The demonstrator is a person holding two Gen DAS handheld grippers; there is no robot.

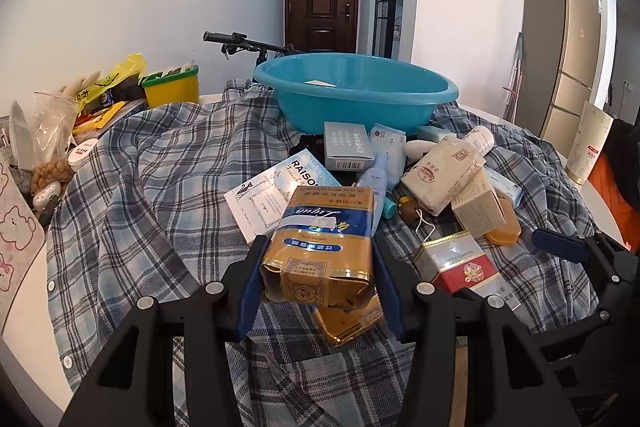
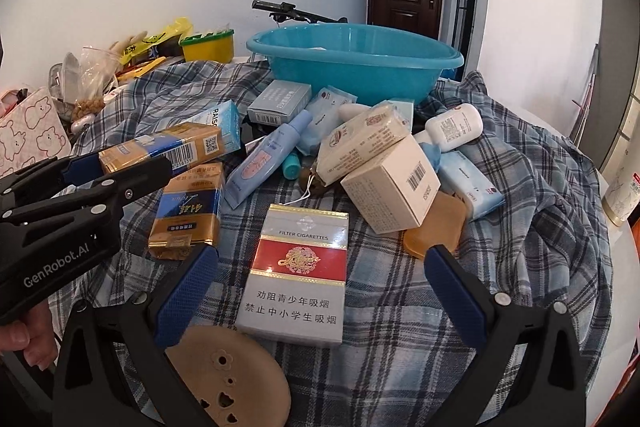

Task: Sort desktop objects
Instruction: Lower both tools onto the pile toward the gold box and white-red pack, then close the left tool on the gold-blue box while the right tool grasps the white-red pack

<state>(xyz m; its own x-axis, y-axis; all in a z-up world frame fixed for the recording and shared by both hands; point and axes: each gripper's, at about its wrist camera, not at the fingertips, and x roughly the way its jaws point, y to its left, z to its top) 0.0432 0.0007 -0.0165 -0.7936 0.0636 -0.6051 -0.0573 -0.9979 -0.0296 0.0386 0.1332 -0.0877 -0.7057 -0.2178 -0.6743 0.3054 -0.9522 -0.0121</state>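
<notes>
My left gripper (image 1: pixel 318 267) is clamped on a gold-and-blue cigarette pack (image 1: pixel 320 247), lifted at centre frame above its twin (image 2: pixel 188 211) on the plaid cloth (image 1: pixel 160 167). My right gripper (image 2: pixel 320 283) is spread wide around the red-and-white pack (image 2: pixel 298 271), low centre, not pinching it. Next, I judge, I carry the held pack to the blue basin (image 1: pixel 356 87), upper centre, and let go.

A home: front door (image 1: pixel 322 1); fridge (image 1: pixel 560 55); bicycle handlebar (image 1: pixel 240 43).

Blue-and-grey plaid cloth (image 2: pixel 380 359) fills the lower frame — turquoise basin (image 2: pixel 356 61) upper centre, red-white-silver cigarette pack (image 2: pixel 298 267) at centre, yellow tub (image 2: pixel 210 47) upper left.
</notes>
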